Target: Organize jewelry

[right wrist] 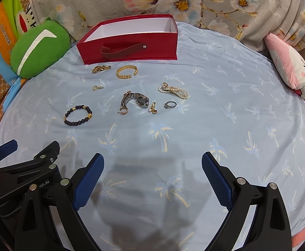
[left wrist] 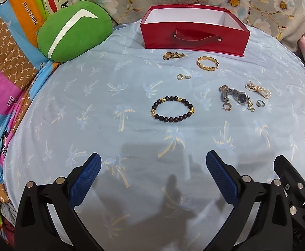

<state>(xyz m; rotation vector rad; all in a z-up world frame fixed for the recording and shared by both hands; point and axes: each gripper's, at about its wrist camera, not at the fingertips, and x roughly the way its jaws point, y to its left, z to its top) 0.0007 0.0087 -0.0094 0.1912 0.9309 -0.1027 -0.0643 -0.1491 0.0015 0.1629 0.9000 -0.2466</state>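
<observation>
While both hang empty over the bed, left gripper (left wrist: pixel 153 167) and right gripper (right wrist: pixel 152 167) are spread wide. Bead bracelet (left wrist: pixel 172 110) lies flat at 12 o'clock of left, long axis 9-to-3; light, slippery, likely elastic, so pinch across one bead run. Box (left wrist: pixel 194 35) further at 12, open side up.

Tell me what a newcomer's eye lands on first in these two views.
The open red box stands at the far edge of the pale blue palm-print sheet, showing only white lining. Jewelry lies scattered before it: a gold cuff bracelet, a wristwatch and, nearest, a black-and-gold bead bracelet. A green plush cushion sits far left.
</observation>
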